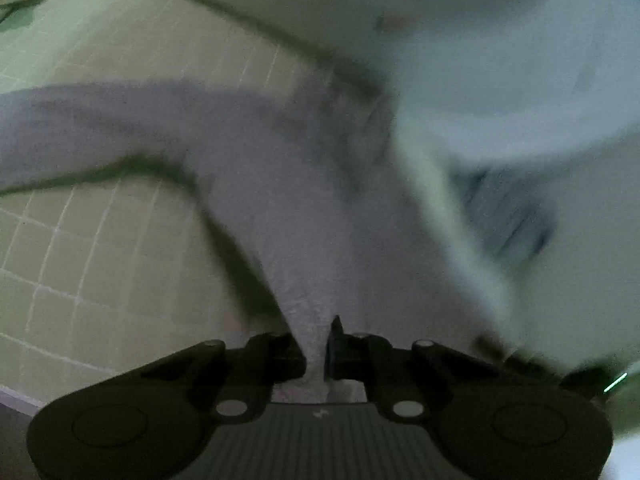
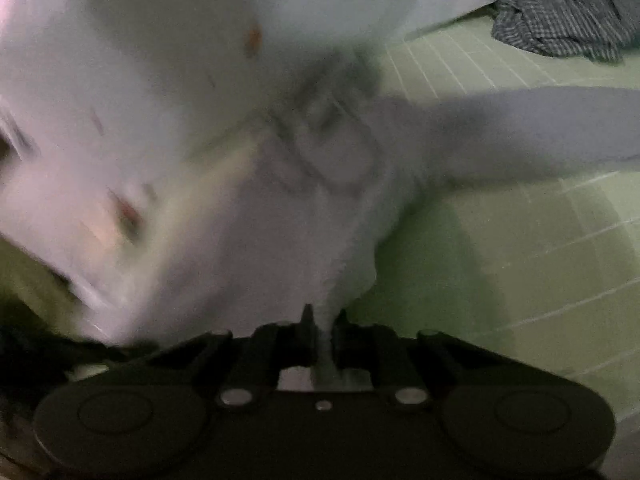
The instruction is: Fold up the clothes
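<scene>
Nearest the left wrist camera, at the bottom centre of the frame, the left tongs (image 1: 320, 354) are pinching a narrow gather of a pale grey garment (image 1: 304, 208). The cloth rises from the jaws up the middle of the picture, and one long sleeve (image 1: 120, 120) runs off to the left edge. Below it lies a light green sheet with a white grid (image 1: 100, 264); whether that covers a bed or a worktop I can't tell. The right half is a blurred white mass, perhaps more cloth, too smeared to name.

From the right wrist camera the right tongs (image 2: 322, 338), again at bottom centre, are closed on another pinch of the same pale garment (image 2: 312, 208). Its neck area (image 2: 328, 144), with what looks like a label, sits mid-frame, and a sleeve (image 2: 520, 128) stretches to the right edge over the green gridded sheet (image 2: 540, 260). A crumpled checked shirt (image 2: 568, 4) lies well apart in the upper right. Blurred pale fabric with faint reddish marks fills the left side.

The garment looks to be held up by two points, likely the shoulders, for spreading. To do this well I'd keep both grips firm and level, draw the cloth taut without stretching it, let the sleeves hang free, and lay it flat on the sheet away from the checked shirt.
</scene>
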Demonstrator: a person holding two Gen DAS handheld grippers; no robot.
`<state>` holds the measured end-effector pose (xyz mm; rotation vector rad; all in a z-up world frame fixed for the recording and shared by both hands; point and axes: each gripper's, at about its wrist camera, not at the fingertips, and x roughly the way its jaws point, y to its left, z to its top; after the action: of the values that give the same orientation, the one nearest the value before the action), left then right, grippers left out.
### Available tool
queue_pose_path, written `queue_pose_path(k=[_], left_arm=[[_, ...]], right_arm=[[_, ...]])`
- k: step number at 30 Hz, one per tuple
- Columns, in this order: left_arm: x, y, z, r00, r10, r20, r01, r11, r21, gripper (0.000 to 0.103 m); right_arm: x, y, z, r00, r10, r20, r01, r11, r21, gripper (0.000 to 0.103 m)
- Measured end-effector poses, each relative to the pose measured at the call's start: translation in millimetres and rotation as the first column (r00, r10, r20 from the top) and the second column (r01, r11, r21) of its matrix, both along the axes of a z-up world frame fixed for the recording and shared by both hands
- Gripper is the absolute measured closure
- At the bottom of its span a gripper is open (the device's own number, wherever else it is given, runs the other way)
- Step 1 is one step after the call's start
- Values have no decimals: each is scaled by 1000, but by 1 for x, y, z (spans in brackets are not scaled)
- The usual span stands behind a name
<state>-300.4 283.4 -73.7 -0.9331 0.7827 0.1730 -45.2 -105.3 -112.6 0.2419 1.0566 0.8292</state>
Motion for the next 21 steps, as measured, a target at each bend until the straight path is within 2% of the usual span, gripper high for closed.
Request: queue_pose_path(k=[1, 3, 4, 5, 6, 7, 8, 9, 11, 14, 16, 17, 19, 21], left_arm=[[-3, 6, 5, 999, 36, 15, -36, 999, 1, 92], [6, 11, -4, 995, 56, -88, -45, 993, 112, 83], [10, 13, -9, 988, 68, -141, -44, 985, 167, 77], [16, 13, -18, 975, 67, -213, -23, 979, 202, 78], [22, 12, -26, 958, 65, -280, 2, 973, 231, 78], [28, 10, -34, 938, 64, -341, 27, 966, 256, 78], [31, 9, -36, 933, 68, -353, 35, 960, 278, 76], [34, 8, -38, 929, 72, -364, 44, 953, 299, 72], [41, 6, -42, 919, 81, -386, 60, 938, 341, 51], [53, 13, -41, 920, 133, -370, 19, 924, 381, 36], [71, 24, -43, 918, 161, -361, 2, 911, 413, 29], [84, 31, -43, 924, 165, -345, 3, 899, 437, 24], [111, 45, -45, 935, 170, -312, 3, 875, 485, 20], [141, 57, -49, 945, 160, -284, 14, 850, 527, 18]], right_arm=[[4, -7, 6, 1000, -26, -14, 26, 999, 34, 95], [13, -21, 17, 996, -76, -45, 80, 992, 102, 92], [18, -23, 19, 996, -82, -42, 85, 993, 87, 88], [23, -15, 12, 998, -61, -8, 61, 998, -23, 74], [26, -9, 6, 998, -67, 12, 68, 991, -115, 69], [29, -5, 2, 997, -75, 23, 77, 983, -168, 69], [29, -2, 1, 997, -78, 29, 82, 979, -186, 64], [30, 1, 1, 996, -85, 40, 91, 976, -198, 54], [31, 7, 3, 992, -91, 82, 107, 970, -218, 42], [44, 28, 4, 987, -49, 156, 89, 960, -266, 41], [57, 44, 3, 979, -15, 202, 75, 953, -294, 37], [65, 52, 2, 974, -4, 226, 73, 952, -298, 31], [84, 73, -3, 961, 25, 274, 60, 954, -295, 22], [105, 95, -12, 940, 68, 334, 38, 953, -300, 20]])
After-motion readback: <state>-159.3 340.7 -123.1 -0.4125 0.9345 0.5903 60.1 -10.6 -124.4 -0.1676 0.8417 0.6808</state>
